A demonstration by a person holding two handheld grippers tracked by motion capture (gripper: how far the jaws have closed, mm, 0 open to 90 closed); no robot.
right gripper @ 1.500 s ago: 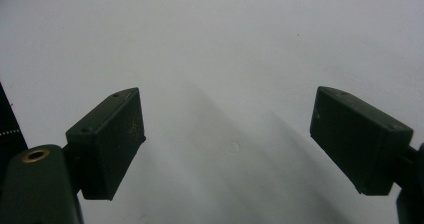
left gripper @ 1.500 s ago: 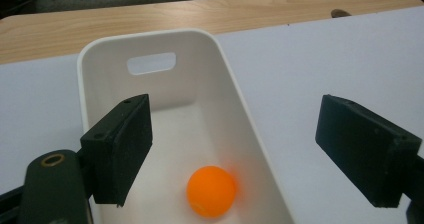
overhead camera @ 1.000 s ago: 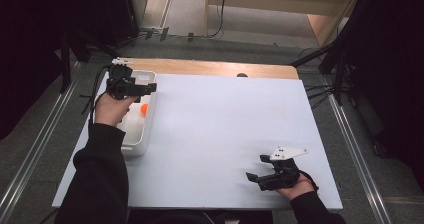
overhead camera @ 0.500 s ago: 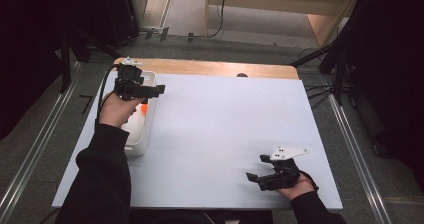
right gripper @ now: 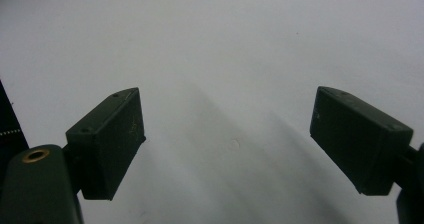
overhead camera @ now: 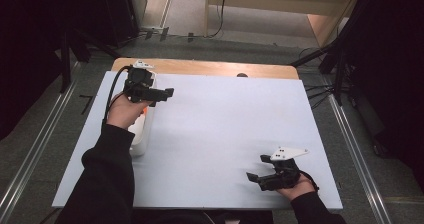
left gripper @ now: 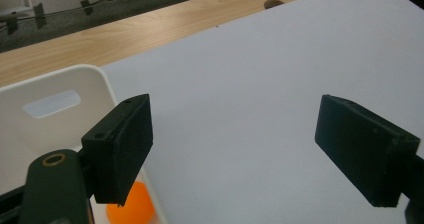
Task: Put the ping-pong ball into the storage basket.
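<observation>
One orange ball (left gripper: 134,207) in white bin (left gripper: 55,101), under left hand-held gripper (left gripper: 235,149).

Dim surroundings frame an evenly lit white tabletop (overhead camera: 225,134); soft shadows stretch across it in the right gripper view, slightly grainy.

Orange thing (left gripper: 131,209) in the white bin (left gripper: 55,104): cut off by the bottom edge of the left gripper view and half covered by one of the left gripper (left gripper: 235,149) fingers (left gripper: 120,146); shape not to be told. In the high view, just an orange sliver (overhead camera: 144,111) beside the left hand (overhead camera: 125,111), too small to name. Bin mostly masked there by hand and sleeve (overhead camera: 107,179). Small dark spot (overhead camera: 242,75) at the tabletop's (overhead camera: 225,129) far edge, too small to identify. Both forearms cropped at the bottom edge.
</observation>
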